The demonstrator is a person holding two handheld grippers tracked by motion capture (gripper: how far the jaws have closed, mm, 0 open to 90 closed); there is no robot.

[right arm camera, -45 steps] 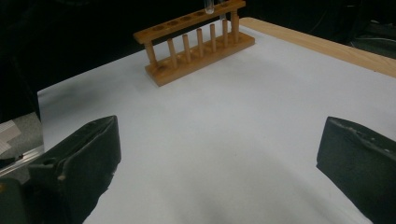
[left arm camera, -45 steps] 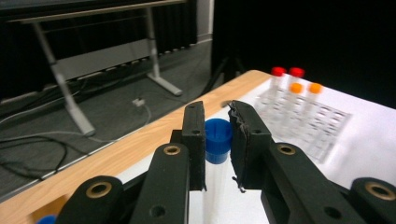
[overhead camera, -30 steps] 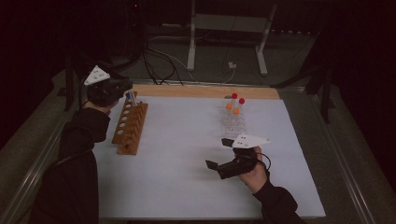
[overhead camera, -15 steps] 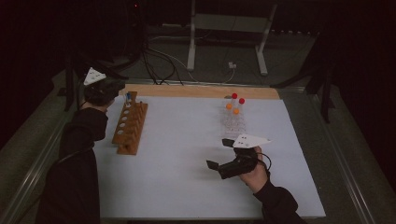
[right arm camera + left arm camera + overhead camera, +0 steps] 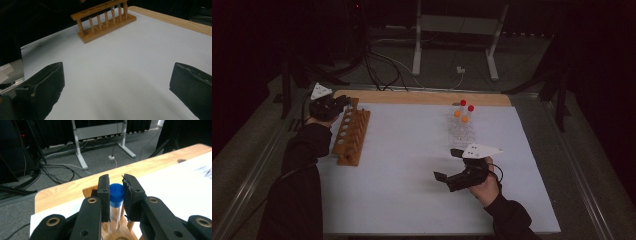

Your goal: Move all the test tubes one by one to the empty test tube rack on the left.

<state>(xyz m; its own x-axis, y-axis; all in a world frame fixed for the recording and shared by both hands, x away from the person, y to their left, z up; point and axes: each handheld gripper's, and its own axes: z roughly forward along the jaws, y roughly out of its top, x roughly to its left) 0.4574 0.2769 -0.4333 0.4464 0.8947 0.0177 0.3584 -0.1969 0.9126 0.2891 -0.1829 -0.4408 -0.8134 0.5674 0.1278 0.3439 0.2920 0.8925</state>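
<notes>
My left gripper (image 5: 116, 185) is shut on a clear tube with a blue cap (image 5: 116, 195), the pads pressing just under the cap. The tube stands upright at the far end of the wooden rack (image 5: 351, 134), its lower part passing down into the rack top. In the high view the left gripper (image 5: 343, 102) sits at the rack's far end, at the table's back left. My right gripper (image 5: 447, 164) hovers over the white mat (image 5: 402, 165) right of centre, open wide with nothing between its jaws (image 5: 117, 82). The wooden rack (image 5: 105, 20) lies ahead of it.
A cluster of clear tubes with red and orange caps (image 5: 462, 120) stands at the back, right of centre. A bare wooden strip (image 5: 422, 97) runs along the table's far edge. Beyond it are cables and a metal stand's feet (image 5: 452, 65) on the floor.
My left gripper has sunk with the blue-capped tube towards the far end of the wooden rack. The right gripper has stayed where it was.
</notes>
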